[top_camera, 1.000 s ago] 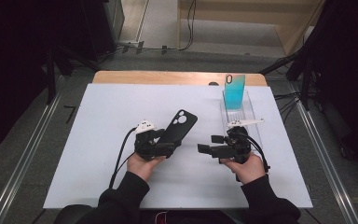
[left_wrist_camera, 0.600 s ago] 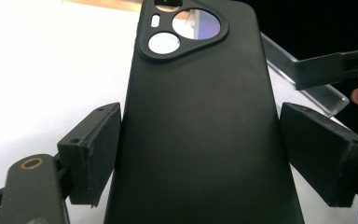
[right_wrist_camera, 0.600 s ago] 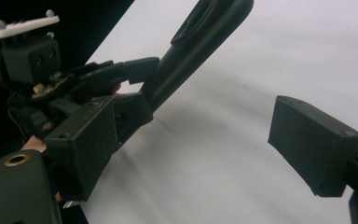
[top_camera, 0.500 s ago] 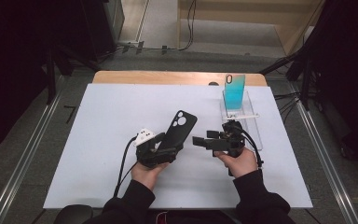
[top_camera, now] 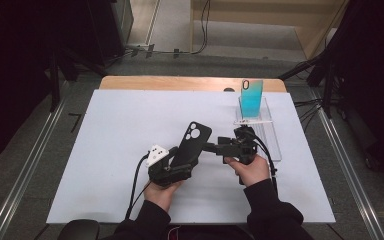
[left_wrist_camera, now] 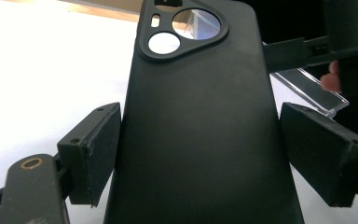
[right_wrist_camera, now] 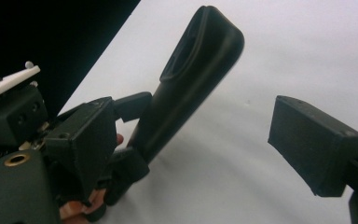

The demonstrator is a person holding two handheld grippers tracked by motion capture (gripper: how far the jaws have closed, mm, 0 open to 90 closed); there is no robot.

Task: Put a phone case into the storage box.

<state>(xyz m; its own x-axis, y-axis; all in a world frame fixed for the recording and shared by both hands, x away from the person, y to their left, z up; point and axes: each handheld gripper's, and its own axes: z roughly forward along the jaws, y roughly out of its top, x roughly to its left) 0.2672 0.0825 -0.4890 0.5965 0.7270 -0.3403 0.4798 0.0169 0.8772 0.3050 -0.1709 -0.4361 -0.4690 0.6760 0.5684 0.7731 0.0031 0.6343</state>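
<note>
A black phone case (top_camera: 194, 141) is held tilted up off the white table cover (top_camera: 105, 140), camera cutout uppermost. My left gripper (top_camera: 182, 161) is shut on its lower part. In the left gripper view the case (left_wrist_camera: 200, 116) sits between both pads (left_wrist_camera: 91, 154), which press its two long edges. My right gripper (top_camera: 213, 146) comes in from the right, level, with its jaws open and pointing at the case's side. In the right gripper view the case (right_wrist_camera: 191, 79) stands edge-on behind the left pad (right_wrist_camera: 81, 140), not touched by it. Between the pads of the right gripper (right_wrist_camera: 196, 140) there is only empty space.
A teal phone (top_camera: 251, 97) stands upright in a clear plastic holder (top_camera: 270, 135) at the back right, just behind my right hand. A wooden strip (top_camera: 180, 83) runs along the table's far edge. Metal rails (top_camera: 25, 170) flank the table.
My right gripper has moved left, closer to the case. My left hand has drawn a little nearer to the person and lower, still gripping the case.
</note>
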